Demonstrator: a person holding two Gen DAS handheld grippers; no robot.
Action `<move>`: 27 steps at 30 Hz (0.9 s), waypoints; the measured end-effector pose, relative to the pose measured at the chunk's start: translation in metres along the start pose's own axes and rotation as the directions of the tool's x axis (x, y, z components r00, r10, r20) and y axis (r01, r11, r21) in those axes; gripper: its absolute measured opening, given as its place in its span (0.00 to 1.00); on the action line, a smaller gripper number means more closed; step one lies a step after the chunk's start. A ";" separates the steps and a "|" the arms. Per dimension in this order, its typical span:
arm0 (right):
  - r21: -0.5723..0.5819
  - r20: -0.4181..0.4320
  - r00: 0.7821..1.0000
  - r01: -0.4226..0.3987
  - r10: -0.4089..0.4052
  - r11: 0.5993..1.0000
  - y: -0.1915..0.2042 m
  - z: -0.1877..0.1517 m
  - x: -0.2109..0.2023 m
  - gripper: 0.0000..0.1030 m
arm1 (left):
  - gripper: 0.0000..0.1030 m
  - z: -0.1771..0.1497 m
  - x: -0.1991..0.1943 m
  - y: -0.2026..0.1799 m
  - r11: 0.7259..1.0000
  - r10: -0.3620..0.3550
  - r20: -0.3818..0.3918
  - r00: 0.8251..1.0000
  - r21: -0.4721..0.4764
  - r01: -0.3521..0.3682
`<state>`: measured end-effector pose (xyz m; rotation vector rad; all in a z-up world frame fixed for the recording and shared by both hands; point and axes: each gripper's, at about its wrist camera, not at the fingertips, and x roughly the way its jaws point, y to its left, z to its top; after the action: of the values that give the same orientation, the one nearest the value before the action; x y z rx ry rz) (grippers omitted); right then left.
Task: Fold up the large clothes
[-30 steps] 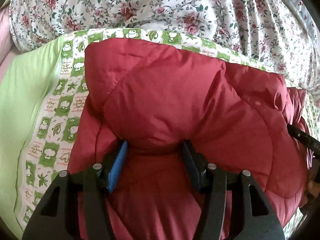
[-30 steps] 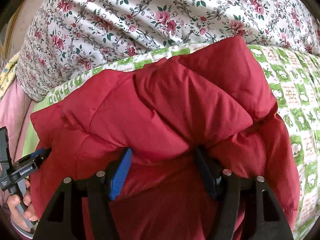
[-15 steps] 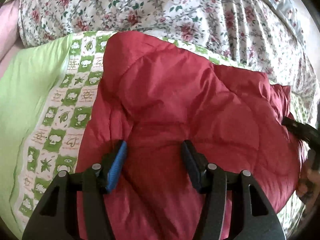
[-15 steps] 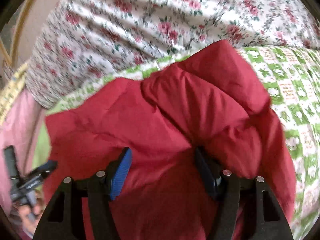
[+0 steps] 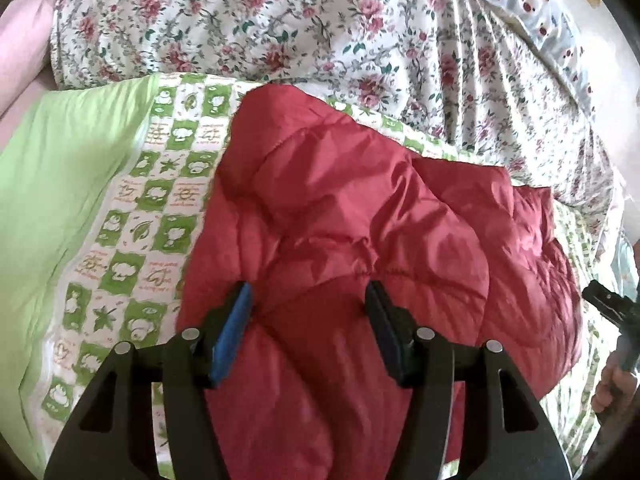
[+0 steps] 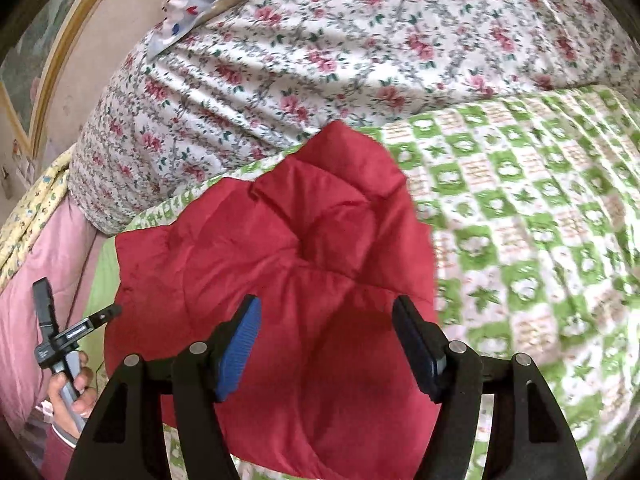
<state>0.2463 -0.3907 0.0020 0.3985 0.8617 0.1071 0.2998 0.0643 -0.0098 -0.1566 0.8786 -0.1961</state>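
A second ago both grippers had the puffy fold of the red jacket (image 5: 360,216) bulging up between their fingers. Now the left gripper (image 5: 308,300) and the right gripper (image 6: 326,312) stand with fingers spread above the fabric, with no fold bunched between them. The raised fold has dropped and the jacket lies flatter on the green checked sheet (image 6: 540,216), more of which shows at the right in the right wrist view.
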 end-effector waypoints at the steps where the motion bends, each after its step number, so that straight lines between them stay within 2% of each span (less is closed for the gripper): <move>1: 0.009 0.002 1.000 0.003 -0.003 1.000 -0.004 0.000 -0.002 0.71 | 0.58 -0.001 -0.004 0.003 1.000 -0.012 0.001 1.000 -0.008 0.012; 2: 0.017 0.001 1.000 0.003 -0.003 1.000 -0.008 0.000 -0.004 0.73 | 0.60 -0.002 -0.007 0.006 1.000 -0.017 0.003 1.000 -0.014 0.017; 4: 0.031 0.001 1.000 0.007 -0.007 1.000 -0.015 -0.001 -0.005 0.75 | 0.78 -0.004 -0.013 0.013 0.999 -0.016 0.005 1.000 -0.027 0.016; 5: 0.038 0.001 1.000 0.009 -0.009 0.999 -0.019 -0.001 -0.005 0.75 | 0.80 -0.005 -0.015 0.017 0.999 -0.017 0.009 1.000 -0.034 0.017; 9: 0.076 -0.021 1.000 0.008 -0.007 0.997 -0.033 -0.006 -0.001 0.76 | 0.80 -0.012 -0.016 0.039 0.997 -0.007 0.010 1.000 -0.075 0.008; 17: 0.123 -0.067 0.998 -0.010 0.018 0.992 -0.043 -0.015 0.013 0.76 | 0.80 -0.022 -0.005 0.069 0.983 -0.059 -0.021 0.998 -0.176 0.054; 27: 0.174 -0.090 0.994 -0.048 0.064 0.984 -0.051 -0.018 0.025 0.77 | 0.80 -0.025 0.011 0.080 0.958 -0.166 -0.044 0.985 -0.245 0.150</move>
<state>0.2457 -0.4260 -0.0459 0.5831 0.9571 0.1046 0.2960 0.1382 -0.0510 -0.4504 0.9533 -0.2447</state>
